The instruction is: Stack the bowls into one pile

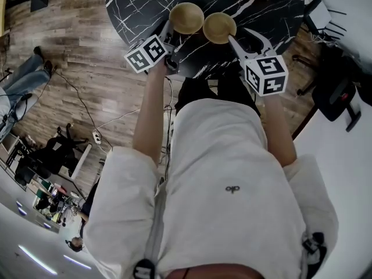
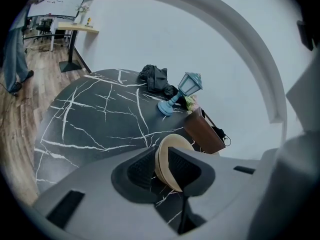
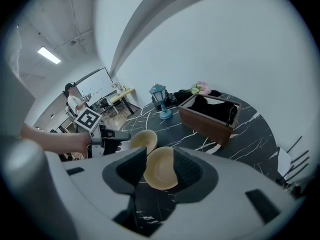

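Black marble table point(image 1: 133, 10) veined in white is filling the foreground, with two wooden bowls showing just beside each other near its front edge and a brown box point(image 3: 210, 115) and blue lantern point(image 3: 160, 101) sitting farther back. The left gripper point(image 2: 161, 168) is straddling the near rim of the left bowl point(image 1: 186, 17), its jaws standing loosely apart, one pad inside and one outside. The right gripper point(image 3: 160, 174) is framing the right bowl point(image 1: 219, 28) between parted jaws, though whether the pads are pressing on it cannot be told.
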Available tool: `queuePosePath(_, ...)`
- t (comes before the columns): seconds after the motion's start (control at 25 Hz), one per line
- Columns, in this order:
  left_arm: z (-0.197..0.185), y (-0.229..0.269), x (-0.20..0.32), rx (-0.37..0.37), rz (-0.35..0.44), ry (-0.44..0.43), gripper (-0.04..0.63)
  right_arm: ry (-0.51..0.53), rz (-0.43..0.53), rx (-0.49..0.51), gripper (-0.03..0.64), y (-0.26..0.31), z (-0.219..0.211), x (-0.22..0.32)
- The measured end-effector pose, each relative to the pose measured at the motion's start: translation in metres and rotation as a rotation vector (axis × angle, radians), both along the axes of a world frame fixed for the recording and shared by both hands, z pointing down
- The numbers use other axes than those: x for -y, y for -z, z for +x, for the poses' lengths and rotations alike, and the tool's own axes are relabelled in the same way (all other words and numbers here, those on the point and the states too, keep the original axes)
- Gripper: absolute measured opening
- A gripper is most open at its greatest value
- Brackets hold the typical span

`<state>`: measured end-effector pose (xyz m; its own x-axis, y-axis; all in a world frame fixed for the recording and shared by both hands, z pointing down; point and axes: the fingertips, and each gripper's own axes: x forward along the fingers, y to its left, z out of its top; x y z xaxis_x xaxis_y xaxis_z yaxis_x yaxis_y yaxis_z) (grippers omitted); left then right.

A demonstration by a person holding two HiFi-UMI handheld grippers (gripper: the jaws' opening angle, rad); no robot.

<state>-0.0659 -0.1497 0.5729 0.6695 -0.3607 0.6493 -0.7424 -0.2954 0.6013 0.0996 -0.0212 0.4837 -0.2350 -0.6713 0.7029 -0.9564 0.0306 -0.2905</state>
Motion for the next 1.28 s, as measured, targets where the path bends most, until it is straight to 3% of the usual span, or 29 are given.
queuePosePath(0.64, -0.012, 0.007, -0.051, -0.005, -0.015, 0.165, 0.069, 0.216, -0.060, -0.013, 0.169, -0.044, 0.015, 0.000)
queuePosePath(1.28, 0.052, -0.013, -0.115, -0.043, -0.091, 0.088, 0.069, 0.371, -0.131, -0.024, 0.169, -0.088, 0.018, 0.001)
